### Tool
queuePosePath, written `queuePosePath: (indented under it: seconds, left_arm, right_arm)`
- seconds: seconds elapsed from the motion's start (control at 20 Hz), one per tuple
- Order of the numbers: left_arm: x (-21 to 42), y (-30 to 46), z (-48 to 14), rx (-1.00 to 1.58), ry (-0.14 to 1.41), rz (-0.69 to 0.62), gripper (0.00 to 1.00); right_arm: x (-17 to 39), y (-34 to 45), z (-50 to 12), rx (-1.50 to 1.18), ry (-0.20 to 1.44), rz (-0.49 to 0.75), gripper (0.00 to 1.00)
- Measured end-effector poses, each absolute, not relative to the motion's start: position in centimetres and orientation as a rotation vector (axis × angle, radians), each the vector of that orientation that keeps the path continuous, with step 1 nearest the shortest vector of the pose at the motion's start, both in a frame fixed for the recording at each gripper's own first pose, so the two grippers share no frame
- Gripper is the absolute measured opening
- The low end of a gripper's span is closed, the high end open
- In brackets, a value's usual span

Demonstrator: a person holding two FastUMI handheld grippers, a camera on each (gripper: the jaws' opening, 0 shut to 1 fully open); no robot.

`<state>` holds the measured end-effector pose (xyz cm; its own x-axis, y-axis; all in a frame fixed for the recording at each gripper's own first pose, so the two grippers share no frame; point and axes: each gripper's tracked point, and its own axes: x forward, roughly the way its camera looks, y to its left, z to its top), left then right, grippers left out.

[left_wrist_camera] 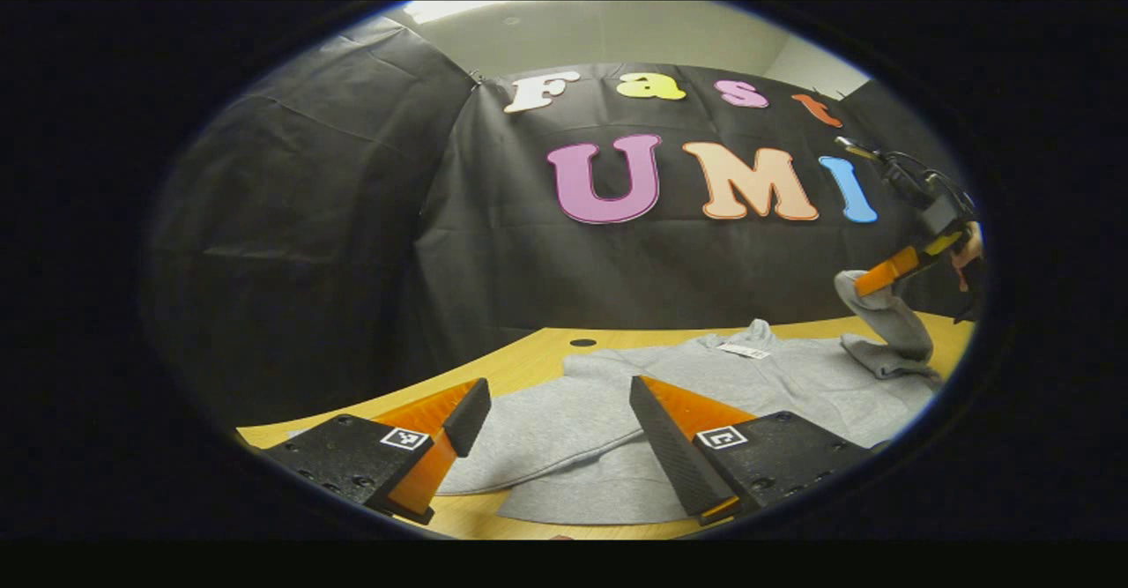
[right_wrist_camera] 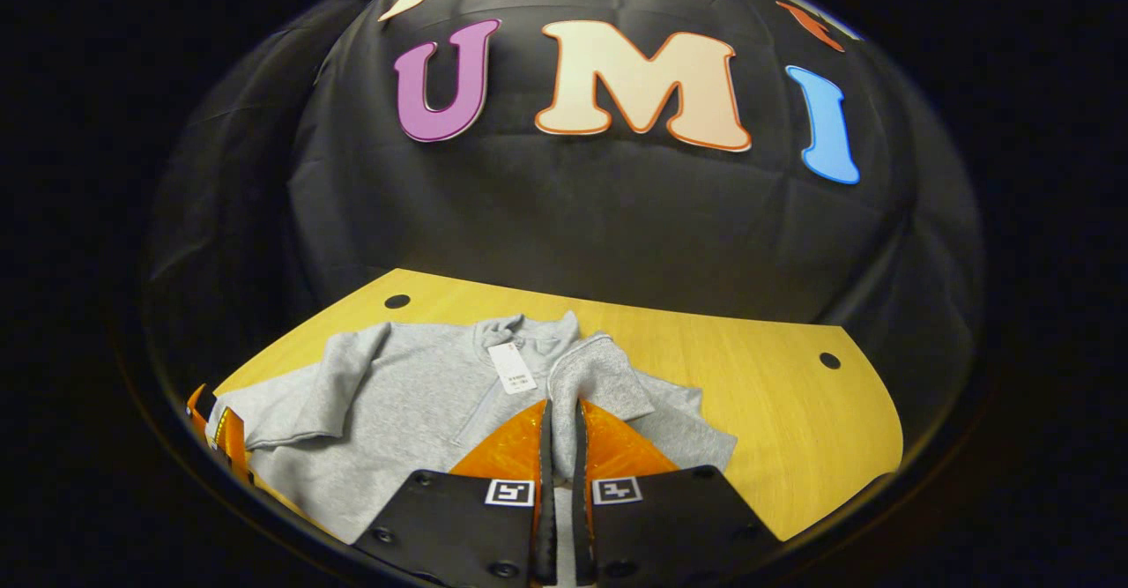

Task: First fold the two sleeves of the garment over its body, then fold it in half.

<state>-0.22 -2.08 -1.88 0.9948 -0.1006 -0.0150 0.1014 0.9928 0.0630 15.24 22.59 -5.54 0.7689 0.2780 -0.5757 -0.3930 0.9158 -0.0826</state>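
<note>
A grey sweatshirt (left_wrist_camera: 705, 385) lies flat on the wooden table, collar toward the booth wall. My left gripper (left_wrist_camera: 560, 390) hovers open over its near side, nothing between the fingers. One sleeve (left_wrist_camera: 546, 438) lies folded across the body just below it. In the right gripper view, my right gripper (right_wrist_camera: 564, 407) is shut on the other sleeve (right_wrist_camera: 595, 368), whose cuff stands raised over the sweatshirt (right_wrist_camera: 405, 403). From the left gripper view that right gripper (left_wrist_camera: 868, 284) shows far right, with the held sleeve (left_wrist_camera: 894, 319) hanging from it. The left gripper (right_wrist_camera: 225, 434) peeks in at the left edge.
The table (right_wrist_camera: 775, 403) has bare wood to the right of the garment and small round holes (right_wrist_camera: 829, 360) (right_wrist_camera: 397, 301) near its back corners. A white tag (right_wrist_camera: 513, 368) lies at the collar. Black cloth walls close in behind the table.
</note>
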Motion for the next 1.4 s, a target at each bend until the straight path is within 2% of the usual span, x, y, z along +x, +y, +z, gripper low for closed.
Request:
queuePosePath:
  seconds: [0.65, 1.15, 1.35, 1.4]
  left_arm:
    - [-0.1, -2.3, -2.1, 0.063, 0.010, -0.100, 0.94]
    - [-0.1, -2.3, -2.1, 0.063, 0.009, -0.100, 0.94]
    - [-0.2, -2.2, -2.1, 0.063, 0.009, -0.100, 0.94]
    - [-0.2, -2.3, -2.1, 0.063, 0.009, -0.100, 0.94]
  right_arm:
    - [13.2, 43.3, -10.6, -0.140, 0.640, 0.625, 0.09]
    - [12.2, 46.7, -17.0, -0.160, 0.739, 0.636, 0.10]
    - [12.0, 47.0, -17.1, -0.114, 0.750, 0.660, 0.18]
    - [11.8, 47.3, -16.9, -0.104, 0.749, 0.663, 0.29]
